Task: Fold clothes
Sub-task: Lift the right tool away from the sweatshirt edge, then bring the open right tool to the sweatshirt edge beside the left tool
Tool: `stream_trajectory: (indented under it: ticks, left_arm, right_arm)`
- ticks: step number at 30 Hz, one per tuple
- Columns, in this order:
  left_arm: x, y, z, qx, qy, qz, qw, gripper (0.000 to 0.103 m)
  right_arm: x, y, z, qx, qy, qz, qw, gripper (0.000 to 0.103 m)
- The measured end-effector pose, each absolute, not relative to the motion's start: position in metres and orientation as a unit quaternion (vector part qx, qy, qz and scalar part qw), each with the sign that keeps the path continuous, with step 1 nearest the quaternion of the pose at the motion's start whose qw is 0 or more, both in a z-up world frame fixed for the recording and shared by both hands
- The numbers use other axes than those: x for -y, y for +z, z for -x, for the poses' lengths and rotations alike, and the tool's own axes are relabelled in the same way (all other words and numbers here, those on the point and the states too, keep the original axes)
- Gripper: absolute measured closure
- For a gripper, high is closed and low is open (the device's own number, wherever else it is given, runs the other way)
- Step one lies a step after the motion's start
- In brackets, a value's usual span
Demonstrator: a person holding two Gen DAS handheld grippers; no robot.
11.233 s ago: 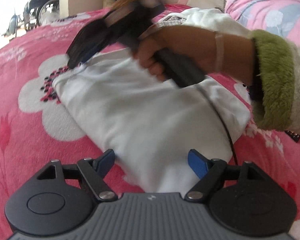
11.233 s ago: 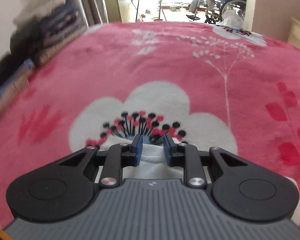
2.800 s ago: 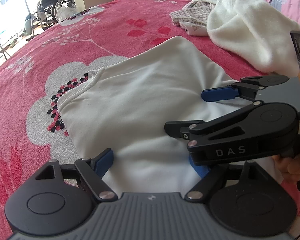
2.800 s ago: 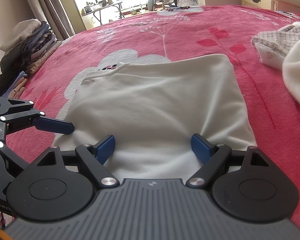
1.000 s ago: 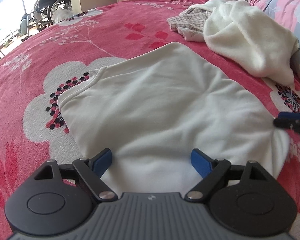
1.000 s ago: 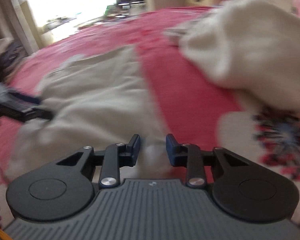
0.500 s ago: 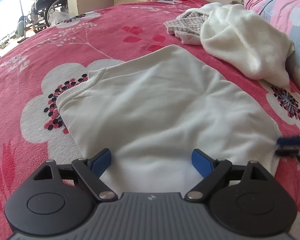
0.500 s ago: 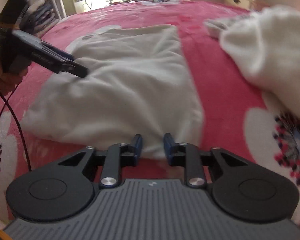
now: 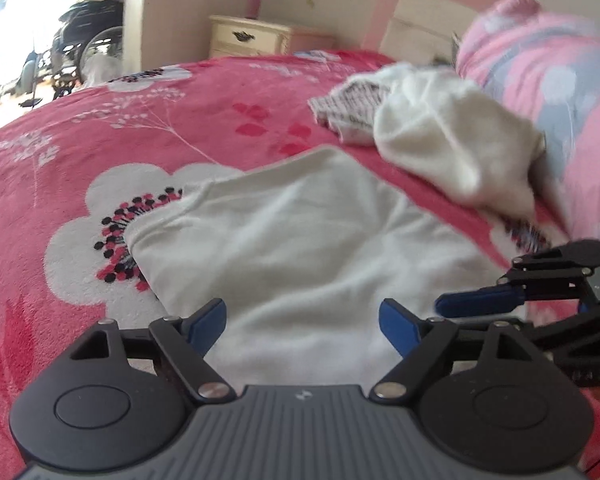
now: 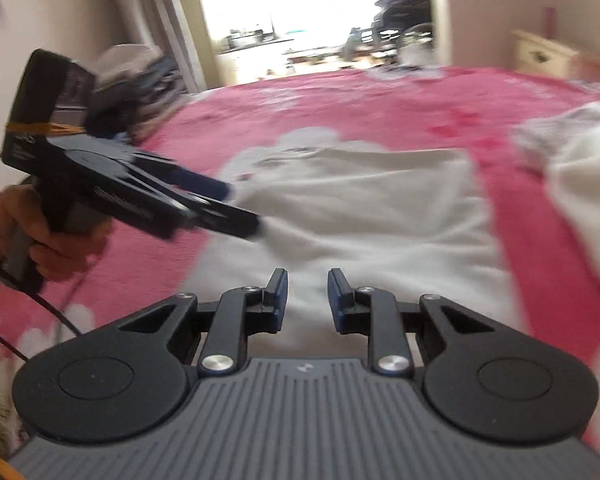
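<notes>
folded white shirt flat on pink flowered bed, left claw spread wide over its near edge and closing slightly, right claw narrow, opening, gripping nothing, white sweater beyond

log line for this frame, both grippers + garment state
left gripper: closing, nothing gripped | right gripper: narrow, opening, nothing gripped | folded white garment: flat on pink bedspread | phase: both over near edge

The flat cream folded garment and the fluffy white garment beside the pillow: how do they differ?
The flat cream folded garment lies spread smooth in a near rectangle mid-bed; the fluffy white garment sits bunched in a heap against the pink and grey pillow. Both rest on the pink floral blanket, neither gripped.
</notes>
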State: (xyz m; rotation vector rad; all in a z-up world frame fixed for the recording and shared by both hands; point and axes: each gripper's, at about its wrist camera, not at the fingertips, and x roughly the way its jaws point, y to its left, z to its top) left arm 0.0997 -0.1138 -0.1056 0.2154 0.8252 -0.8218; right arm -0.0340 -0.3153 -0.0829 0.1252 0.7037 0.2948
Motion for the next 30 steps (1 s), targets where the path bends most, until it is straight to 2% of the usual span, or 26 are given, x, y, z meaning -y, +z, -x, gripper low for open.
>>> stream_trajectory:
  ticks: [4, 10, 18, 23, 30]
  left_arm:
    - [0.120, -0.124, -0.097, -0.375, -0.373, -0.140, 0.837, 0.019]
    - [0.105, -0.120, -0.127, -0.380, -0.351, -0.091, 0.851, 0.019]
    - [0.097, -0.106, -0.139, -0.374, -0.337, -0.066, 0.861, 0.019]
    - [0.105, -0.124, -0.146, -0.400, -0.301, -0.099, 0.860, 0.018]
    - [0.102, -0.126, -0.171, -0.408, -0.275, -0.066, 0.868, 0.016]
  right_arm:
    - [0.307, -0.105, 0.041, -0.385, 0.166, -0.086, 0.904, 0.082]
    - [0.332, -0.113, 0.078, -0.429, 0.155, -0.184, 0.871, 0.082]
    - [0.349, -0.072, 0.053, -0.358, 0.150, -0.171, 0.905, 0.081]
    - [0.362, -0.085, 0.022, -0.363, 0.112, -0.176, 0.908, 0.080]
    - [0.375, -0.103, -0.004, -0.369, 0.076, -0.207, 0.903, 0.080]
